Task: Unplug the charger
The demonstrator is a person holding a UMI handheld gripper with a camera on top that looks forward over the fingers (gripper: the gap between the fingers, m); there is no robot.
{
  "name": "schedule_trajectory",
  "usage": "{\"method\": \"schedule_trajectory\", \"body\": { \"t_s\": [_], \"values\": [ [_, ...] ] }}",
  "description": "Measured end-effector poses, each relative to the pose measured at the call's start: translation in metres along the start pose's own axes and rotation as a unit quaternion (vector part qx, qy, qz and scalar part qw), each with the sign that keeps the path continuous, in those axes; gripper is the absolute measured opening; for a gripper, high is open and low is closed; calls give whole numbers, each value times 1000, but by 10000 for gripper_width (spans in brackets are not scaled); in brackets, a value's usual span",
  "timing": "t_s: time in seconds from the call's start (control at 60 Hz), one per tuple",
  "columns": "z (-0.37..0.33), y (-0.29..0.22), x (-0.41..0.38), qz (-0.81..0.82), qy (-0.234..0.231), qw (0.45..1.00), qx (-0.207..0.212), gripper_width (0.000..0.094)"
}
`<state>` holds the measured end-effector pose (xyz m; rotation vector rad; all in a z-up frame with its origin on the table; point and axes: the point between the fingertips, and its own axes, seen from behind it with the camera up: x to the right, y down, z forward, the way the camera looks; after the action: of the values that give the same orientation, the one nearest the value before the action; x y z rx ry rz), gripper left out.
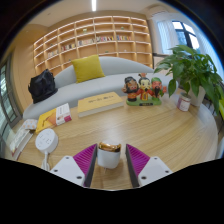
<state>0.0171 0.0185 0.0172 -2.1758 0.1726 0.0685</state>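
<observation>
A white charger [109, 158] with a shiny golden far end sits between my two fingers, above the wooden table [150, 130]. My gripper [110, 163] is shut on it, and both magenta pads [84, 160] press on its sides. No socket or power strip is visible around the charger. A white cable and white items lie at the table's left end, near a round white device [45, 140].
A flat yellow box [100, 101] lies at the table's far side. Plush toys [145, 90] stand right of it, beside a potted plant [190, 70]. Beyond are a grey sofa [100, 78] with a yellow cushion and a black bag [42, 85], and a bookshelf.
</observation>
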Motion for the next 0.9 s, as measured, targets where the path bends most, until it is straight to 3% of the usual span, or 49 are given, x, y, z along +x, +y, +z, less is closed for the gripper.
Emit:
{"method": "schedule_trajectory", "body": {
  "t_s": [0.1, 0.15, 0.483, 0.9],
  "values": [
    [-10, -10, 30, -11, 34, 999, 7, 795],
    [-18, -16, 45, -16, 45, 999, 12, 854],
    [-131, -38, 43, -74, 43, 995, 59, 848],
    [-217, -1, -2, -87, -1, 994, 73, 855]
  ]
}}
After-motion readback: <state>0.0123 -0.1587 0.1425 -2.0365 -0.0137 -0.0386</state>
